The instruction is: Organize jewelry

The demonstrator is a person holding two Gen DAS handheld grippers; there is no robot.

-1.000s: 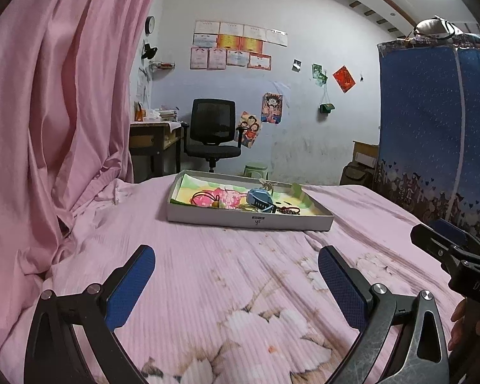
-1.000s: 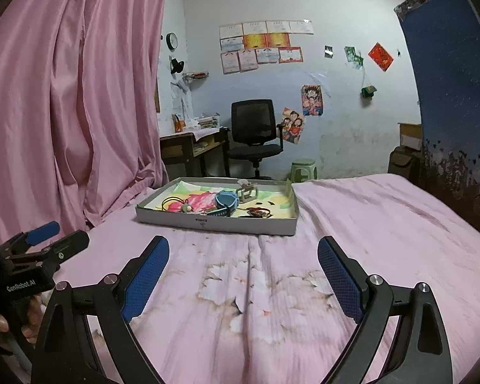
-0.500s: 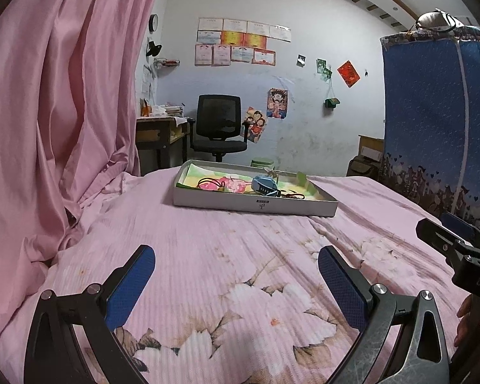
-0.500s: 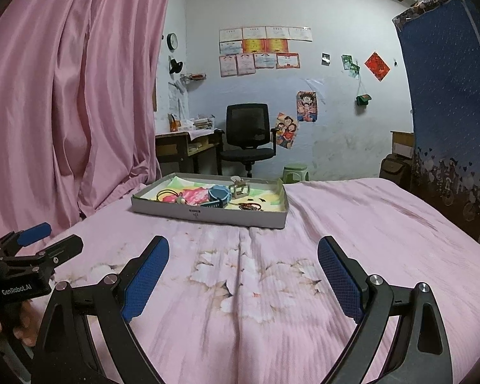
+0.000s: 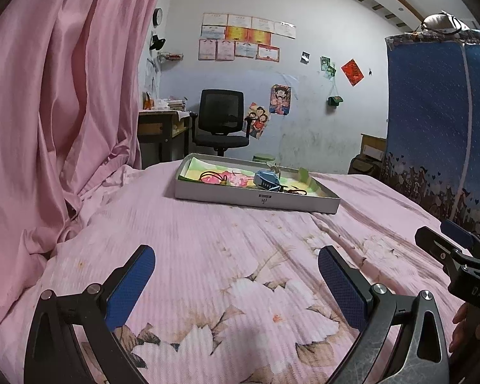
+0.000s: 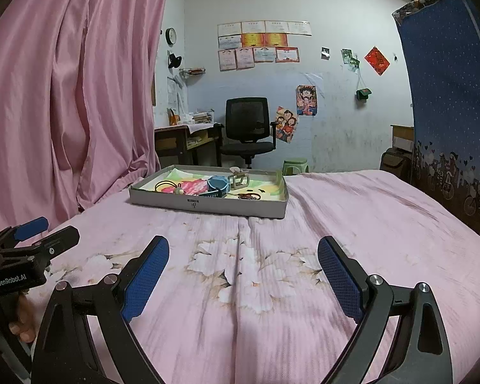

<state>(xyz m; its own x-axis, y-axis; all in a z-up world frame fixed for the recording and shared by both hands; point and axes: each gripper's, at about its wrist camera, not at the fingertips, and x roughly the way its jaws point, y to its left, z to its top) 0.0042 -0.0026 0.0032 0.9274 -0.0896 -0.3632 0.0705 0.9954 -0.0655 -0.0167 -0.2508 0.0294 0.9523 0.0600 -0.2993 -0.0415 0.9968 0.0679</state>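
Note:
A shallow grey tray (image 5: pixel 256 199) (image 6: pixel 208 205) lies on the pink floral bed, well ahead of both grippers. In it lie a blue hair clip (image 5: pixel 265 180) (image 6: pixel 218 185), a beige claw clip (image 6: pixel 239 178), black hair ties (image 6: pixel 164 185) (image 5: pixel 212 176), a dark bracelet (image 6: pixel 248 196) and pink items on a colourful liner. My left gripper (image 5: pixel 236 283) is open and empty over the bedsheet. My right gripper (image 6: pixel 243 276) is open and empty too. Each gripper shows at the edge of the other's view.
A pink curtain (image 5: pixel 54 112) hangs along the left. A blue fabric wardrobe (image 5: pixel 438 134) stands at the right. Beyond the bed are a black office chair (image 6: pixel 248 128), a desk (image 6: pixel 185 140) and a green stool (image 6: pixel 295 164).
Both grippers have tilted up and drawn back a little, so the tray sits higher and farther in both views. The jaws stayed open.

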